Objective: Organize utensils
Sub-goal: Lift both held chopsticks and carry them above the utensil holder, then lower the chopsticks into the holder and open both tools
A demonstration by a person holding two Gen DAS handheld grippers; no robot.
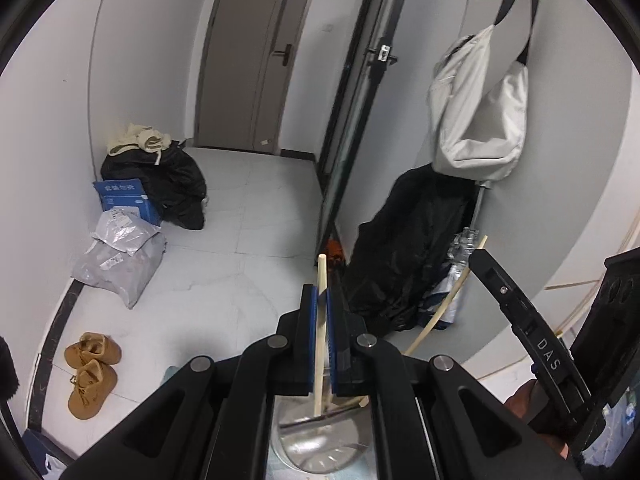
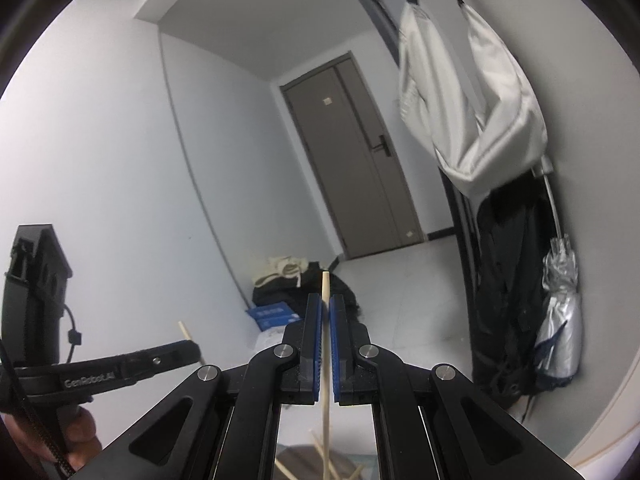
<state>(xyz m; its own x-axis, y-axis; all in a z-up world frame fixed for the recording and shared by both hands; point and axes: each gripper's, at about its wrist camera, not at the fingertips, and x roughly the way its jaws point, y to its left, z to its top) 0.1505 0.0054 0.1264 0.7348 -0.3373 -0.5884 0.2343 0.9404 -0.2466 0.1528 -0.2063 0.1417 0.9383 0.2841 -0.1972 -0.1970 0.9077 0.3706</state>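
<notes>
Chopsticks are what both tools carry at this moment: the left tool (image 1: 322,300) is pinched nearly closed on a pale wooden chopstick (image 1: 320,320) that stands almost upright between its blue pads (image 1: 310,320), tip poking out above the jaws, and the right tool (image 2: 325,312) grips a second chopstick (image 2: 326,344) the same way, its jaws equally narrow. Below the left tool a shiny metal bowl (image 1: 320,444) shows, the lower end of the held stick reaching down toward it, though whether it touches the bowl I cannot tell. Under the right tool a few more loose sticks (image 2: 320,452) lie crossed at the bottom edge of the view. Each camera also catches the other tool off to the side, a stick jutting from it. Further out is a hallway: a grey door (image 1: 256,56), a white bag (image 1: 480,112) hanging on the wall, a dark coat (image 1: 404,248) beneath it, a folded silver umbrella (image 2: 560,320), brown shoes (image 1: 90,372) and parcels (image 1: 120,264) on the tiled floor. Judging by this, the step in hand is carrying one stick in each tool clear of the pile. The next move likely calls for bringing the two sticks to wherever they belong, keeping them parallel and pinched firmly, since thin round wood can swivel or slip between the pads, then lowering both before opening the jaws.
</notes>
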